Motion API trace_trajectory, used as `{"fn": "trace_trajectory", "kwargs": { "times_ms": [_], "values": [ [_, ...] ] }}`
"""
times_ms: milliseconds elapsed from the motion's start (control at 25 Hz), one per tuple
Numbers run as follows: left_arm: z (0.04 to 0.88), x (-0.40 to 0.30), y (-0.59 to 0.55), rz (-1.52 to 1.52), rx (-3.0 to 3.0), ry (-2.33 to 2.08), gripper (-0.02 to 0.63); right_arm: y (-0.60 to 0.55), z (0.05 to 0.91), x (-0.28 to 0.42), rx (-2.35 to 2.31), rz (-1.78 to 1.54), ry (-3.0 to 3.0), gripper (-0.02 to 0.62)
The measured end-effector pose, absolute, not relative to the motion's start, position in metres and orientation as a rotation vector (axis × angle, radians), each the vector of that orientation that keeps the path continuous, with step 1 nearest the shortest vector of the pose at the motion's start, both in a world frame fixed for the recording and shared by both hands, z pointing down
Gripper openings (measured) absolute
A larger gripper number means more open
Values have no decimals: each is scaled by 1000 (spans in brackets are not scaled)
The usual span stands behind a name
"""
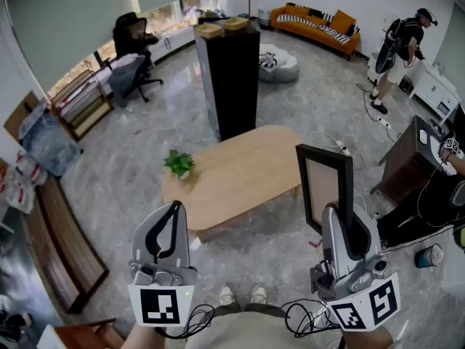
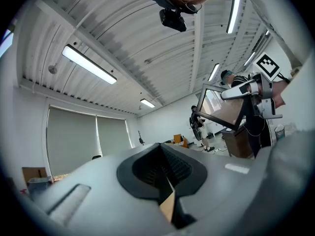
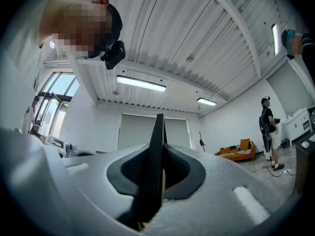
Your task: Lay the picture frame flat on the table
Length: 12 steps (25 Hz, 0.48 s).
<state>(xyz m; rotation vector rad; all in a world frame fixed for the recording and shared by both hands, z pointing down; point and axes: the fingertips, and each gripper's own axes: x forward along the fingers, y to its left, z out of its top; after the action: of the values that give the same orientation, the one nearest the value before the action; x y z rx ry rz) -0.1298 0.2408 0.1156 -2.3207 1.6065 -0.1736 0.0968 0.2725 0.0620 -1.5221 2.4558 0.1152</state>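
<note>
Nearest to me, at the bottom of the head view, are my two grippers with their marker cubes. My left gripper (image 1: 173, 211) is raised and points up toward the ceiling. Its jaws are pressed together, and the left gripper view shows nothing between them. My right gripper (image 1: 331, 213) is raised too, and its jaws are pinching the picture frame (image 1: 325, 184) by its lower part. In the right gripper view I see the frame only edge-on, as a thin black strip that rises from between the two jaws.

The frame is black, with a pale brownish panel inside. It is upright in the air, a little tilted, above the grey floor (image 1: 131, 173) and just beside the right end of the tabletop (image 1: 240, 169). It does not touch the tabletop.

The tabletop is of light wood with rounded ends. Near its left end stands a small potted plant (image 1: 179, 163). Behind the tabletop stands a tall black cabinet (image 1: 229, 78). My two grippers are well apart, the left one before the left end of the tabletop.
</note>
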Motion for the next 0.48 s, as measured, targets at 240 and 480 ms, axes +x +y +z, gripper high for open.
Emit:
{"fn": "trace_trajectory", "kwargs": {
  "times_ms": [240,480],
  "values": [
    [115,-119,246,-192,-2312,1598,20,277,62,104,-1515,120,2456,58],
    [117,-105,250,-193,-2311,1605,20,279,68,116,-1502,103,2465,60]
  ]
}}
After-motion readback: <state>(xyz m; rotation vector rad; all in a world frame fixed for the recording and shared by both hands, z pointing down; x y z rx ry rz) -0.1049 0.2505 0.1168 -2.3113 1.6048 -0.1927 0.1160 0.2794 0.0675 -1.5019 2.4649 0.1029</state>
